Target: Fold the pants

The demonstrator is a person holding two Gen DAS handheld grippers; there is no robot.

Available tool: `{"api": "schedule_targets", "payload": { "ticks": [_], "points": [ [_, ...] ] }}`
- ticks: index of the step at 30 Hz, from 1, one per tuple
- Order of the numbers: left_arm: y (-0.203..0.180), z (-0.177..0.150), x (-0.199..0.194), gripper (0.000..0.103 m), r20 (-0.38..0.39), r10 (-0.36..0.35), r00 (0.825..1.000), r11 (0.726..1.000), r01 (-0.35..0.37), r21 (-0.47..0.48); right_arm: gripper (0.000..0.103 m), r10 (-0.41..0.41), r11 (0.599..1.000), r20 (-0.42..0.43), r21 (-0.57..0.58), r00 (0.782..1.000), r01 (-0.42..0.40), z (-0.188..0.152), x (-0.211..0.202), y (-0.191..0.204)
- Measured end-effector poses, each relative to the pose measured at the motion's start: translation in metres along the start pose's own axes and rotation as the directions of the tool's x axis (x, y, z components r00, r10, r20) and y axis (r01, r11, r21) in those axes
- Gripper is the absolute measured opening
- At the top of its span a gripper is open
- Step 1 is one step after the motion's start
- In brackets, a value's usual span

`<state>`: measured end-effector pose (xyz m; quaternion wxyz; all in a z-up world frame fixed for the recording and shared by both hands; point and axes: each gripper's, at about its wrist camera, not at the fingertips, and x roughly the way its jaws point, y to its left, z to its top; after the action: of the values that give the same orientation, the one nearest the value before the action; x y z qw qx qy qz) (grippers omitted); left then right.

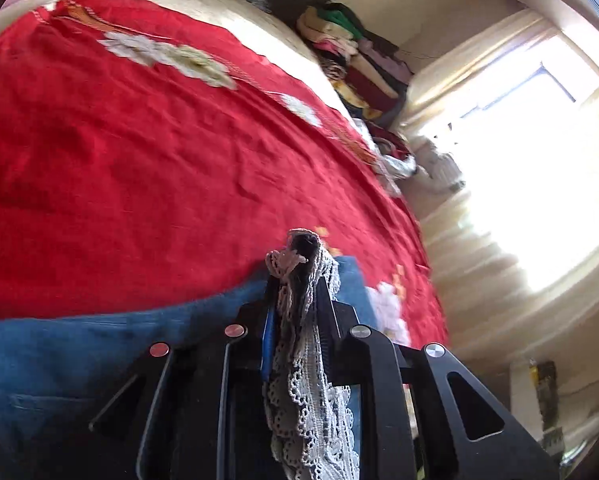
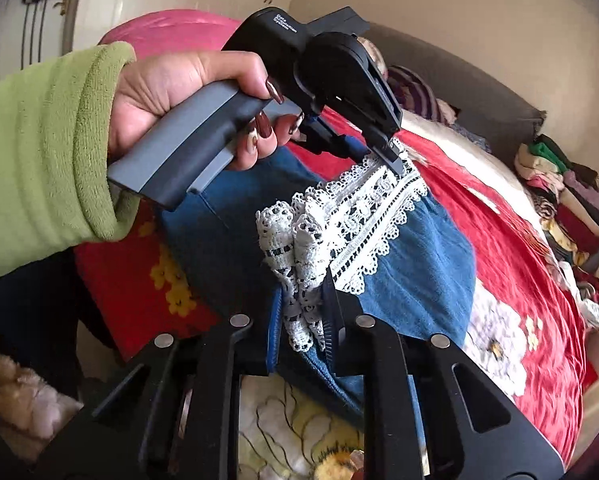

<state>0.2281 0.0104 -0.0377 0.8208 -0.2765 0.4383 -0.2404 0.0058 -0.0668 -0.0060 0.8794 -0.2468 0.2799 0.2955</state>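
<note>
The pants [image 2: 415, 256] are blue denim with a broad band of white lace [image 2: 355, 216] sewn along the hem. The lace has scalloped edges and open, patterned holes through which dark shows. They lie on a bed, over a red bedspread [image 1: 147, 152] printed with white and yellow flowers, and the lace end is lifted off it between the two grippers.

The right gripper [image 2: 305, 312] is closed on the lace — a bunched, doubled-up fold of it stands between the black jaws, with blue denim pinched in just beneath. From there the lace band runs taut and slanting up to the left gripper [image 2: 387, 156], whose tips bite its far end. A hand [image 2: 187, 100] with dark red nails, in a green fleece sleeve [image 2: 47, 160], holds that gripper by its grey handle.

In the left wrist view the left gripper [image 1: 299, 276] is likewise clamped on the lace: a narrow gathered strip of it fills the gap between the jaws and hangs down toward the camera, while the denim spreads out flat to the left across the bedspread.

Beyond the bed, a pile of folded clothes [image 1: 351, 52] sits near a bright window [image 1: 531, 152].
</note>
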Motion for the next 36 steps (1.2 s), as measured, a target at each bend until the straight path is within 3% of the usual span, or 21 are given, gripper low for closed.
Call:
{"api": "schedule_targets", "payload": {
  "ticks": [3,8,9,11,12,15,20,24,28,32,34,36],
  "points": [
    [0.013,-0.006,0.007,0.017,-0.027,0.078,0.997,0.997,-0.078,0.009,0.011,0.035,0.999,-0.055,-0.016,0.998,-0.036,-0.004,0.020,0.011],
    [0.026,-0.016,0.014,0.025,-0.048,0.103,0.994,0.995,-0.102,0.017,0.018,0.045,0.998,-0.094,-0.043,0.995,-0.049,-0.011,0.026,0.024],
    [0.028,-0.015,0.011,0.030,-0.045,0.097,0.994,0.995,-0.097,0.013,0.018,0.066,0.998,-0.085,-0.015,0.994,-0.068,-0.009,0.019,0.020],
    [0.024,-0.015,0.000,0.044,-0.019,0.094,0.995,0.995,-0.093,0.017,0.032,0.110,0.993,-0.058,0.046,0.992,-0.108,-0.008,0.009,0.009],
    [0.022,-0.018,-0.007,0.050,-0.006,0.103,0.995,0.994,-0.102,0.031,0.034,0.136,0.987,-0.036,0.093,0.990,-0.132,-0.009,0.000,0.001],
    [0.009,-0.027,-0.035,0.050,0.045,0.137,0.989,0.987,-0.140,0.073,0.036,0.148,0.967,0.018,0.205,0.989,-0.149,-0.019,-0.025,-0.023],
    [0.000,-0.055,-0.070,0.054,0.073,0.163,0.984,0.983,-0.169,0.072,0.036,0.045,0.938,0.024,0.344,0.999,-0.051,-0.037,-0.042,-0.070],
    [-0.002,-0.090,-0.080,0.054,0.039,0.136,0.990,0.990,-0.137,0.043,0.036,-0.006,0.894,0.003,0.449,1.000,0.004,-0.054,-0.045,-0.101],
    [0.001,-0.127,-0.079,0.054,-0.024,0.086,0.996,0.996,-0.087,-0.026,0.036,0.007,0.872,-0.017,0.489,1.000,0.002,-0.060,-0.039,-0.112],
    [0.000,-0.138,-0.075,0.054,-0.058,0.102,0.993,0.994,-0.105,-0.040,0.037,0.037,0.863,-0.062,0.505,0.997,0.000,-0.061,-0.017,-0.120],
    [-0.002,-0.143,-0.069,0.054,-0.084,0.096,0.992,0.993,-0.101,-0.054,0.046,0.049,0.857,-0.075,0.515,0.996,-0.003,-0.066,-0.013,-0.119],
    [-0.003,-0.146,-0.061,0.054,-0.101,0.097,0.990,0.993,-0.103,-0.057,0.048,0.076,0.846,-0.092,0.533,0.993,-0.015,-0.070,-0.005,-0.119]
  ]
}}
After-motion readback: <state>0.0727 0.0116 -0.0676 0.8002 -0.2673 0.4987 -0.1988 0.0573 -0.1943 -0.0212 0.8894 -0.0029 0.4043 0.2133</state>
